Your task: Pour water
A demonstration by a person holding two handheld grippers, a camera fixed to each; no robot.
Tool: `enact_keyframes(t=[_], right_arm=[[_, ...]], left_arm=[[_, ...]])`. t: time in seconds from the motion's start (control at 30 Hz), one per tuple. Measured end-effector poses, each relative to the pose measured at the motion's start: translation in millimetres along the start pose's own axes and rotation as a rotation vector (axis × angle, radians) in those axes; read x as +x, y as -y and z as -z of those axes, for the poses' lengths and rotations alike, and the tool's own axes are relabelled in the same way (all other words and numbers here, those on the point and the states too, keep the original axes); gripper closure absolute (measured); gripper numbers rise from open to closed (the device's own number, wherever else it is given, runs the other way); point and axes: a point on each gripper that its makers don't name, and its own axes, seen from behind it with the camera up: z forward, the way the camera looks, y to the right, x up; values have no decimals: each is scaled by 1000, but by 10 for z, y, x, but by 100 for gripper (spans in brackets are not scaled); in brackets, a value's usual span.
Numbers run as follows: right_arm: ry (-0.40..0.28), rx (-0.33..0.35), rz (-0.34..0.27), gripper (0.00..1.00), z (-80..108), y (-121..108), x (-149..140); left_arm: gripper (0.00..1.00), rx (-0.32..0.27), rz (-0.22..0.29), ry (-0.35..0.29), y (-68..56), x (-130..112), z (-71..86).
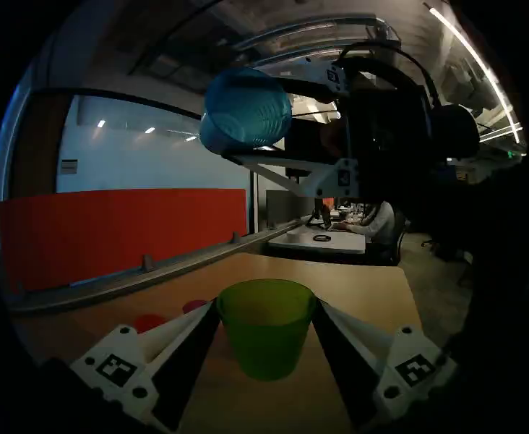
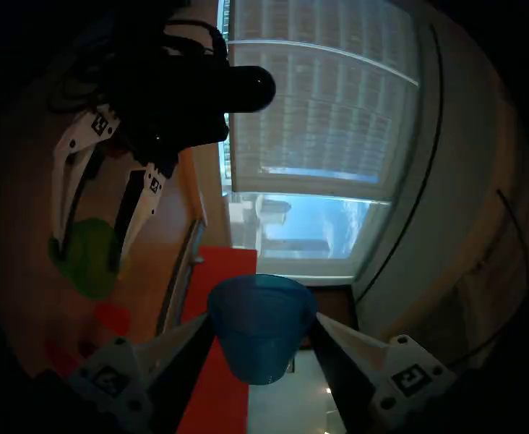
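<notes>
The left fingers point(image 1: 165, 340) squeeze a green plastic cup point(image 1: 267, 336) over the wooden table point(image 1: 369, 286). The right fingers point(image 2: 165, 346) squeeze a blue plastic cup point(image 2: 262, 336), tipped sideways, higher up.

Upright green cup point(image 1: 266, 329); translucent blue cup point(image 1: 246, 112) tipped sideways, higher up.

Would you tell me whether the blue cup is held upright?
No, the blue cup is tipped onto its side in the right gripper.
</notes>
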Motion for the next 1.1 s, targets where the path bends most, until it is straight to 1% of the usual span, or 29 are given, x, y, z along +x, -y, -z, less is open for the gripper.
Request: enact_keyframes(t=[0.1, 0.23, 0.37, 0.5, 0.57, 0.67, 0.8, 0.97, 1.1], right_arm=[[-2, -8, -56, 11, 4, -28, 1], [-4, -10, -156, 11, 16, -39, -16], [-7, -3, -270, 11, 38, -13, -39], [-3, 6, -402, 11, 57, 29, -68], [4, 8, -480, 11, 58, 47, -95], [16, 13, -616, 11, 62, 77, -145], [11, 32, -819, 11, 73, 127, -166], [-4, 85, -1044, 11, 73, 234, -150], [-13, 137, -1240, 11, 57, 331, -136]], left_arm=[[11, -1, 2, -1, 1, 2, 1], [11, 0, 0, 2, 6, -3, 1], [11, 2, -3, 3, 9, -3, 1], [11, 2, -2, 3, 5, 7, 4], [11, 5, -4, 3, 12, 6, 8], [11, 9, -7, 6, 22, 4, 13], [11, 10, -10, 6, 26, 18, 22], [11, 16, -11, 6, 41, 24, 29], [11, 18, -13, 10, 46, 18, 30]])
